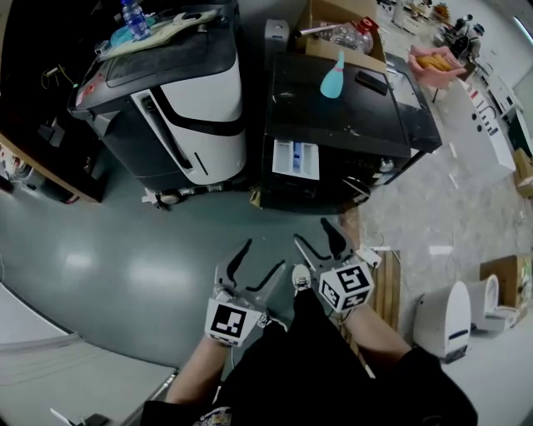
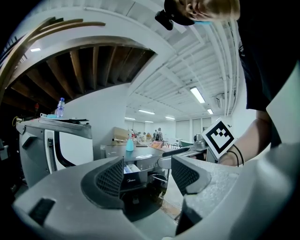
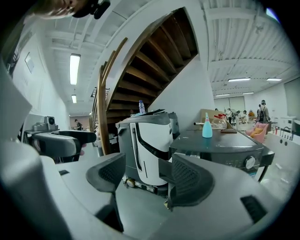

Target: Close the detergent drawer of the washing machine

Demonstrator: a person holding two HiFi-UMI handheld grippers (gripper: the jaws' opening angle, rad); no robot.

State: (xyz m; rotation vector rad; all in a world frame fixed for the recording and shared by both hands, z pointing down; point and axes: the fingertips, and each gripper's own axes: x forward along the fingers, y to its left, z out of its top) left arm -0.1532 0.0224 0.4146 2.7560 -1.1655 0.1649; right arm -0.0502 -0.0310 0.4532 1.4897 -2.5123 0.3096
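Note:
The dark washing machine [image 1: 350, 108] stands ahead of me, and its white and blue detergent drawer [image 1: 296, 160] is pulled out of the front. My left gripper [image 1: 263, 255] is held low over the grey floor, well short of the machine, open and empty. To its right, my right gripper [image 1: 311, 231] is also open and empty. Seen from the left gripper [image 2: 147, 177], the drawer [image 2: 130, 168] shows between the jaws, far off. From the right gripper [image 3: 145, 176], the machine's top [image 3: 220, 140] appears, but the drawer is hidden behind a jaw.
A white and grey appliance [image 1: 179, 108] with a water bottle [image 1: 133, 18] on it stands left of the washing machine. A teal bottle [image 1: 333, 76] lies on the machine's top, with a cardboard box [image 1: 333, 25] behind. A wooden pallet [image 1: 387, 283] and a white device [image 1: 445, 320] sit at the right.

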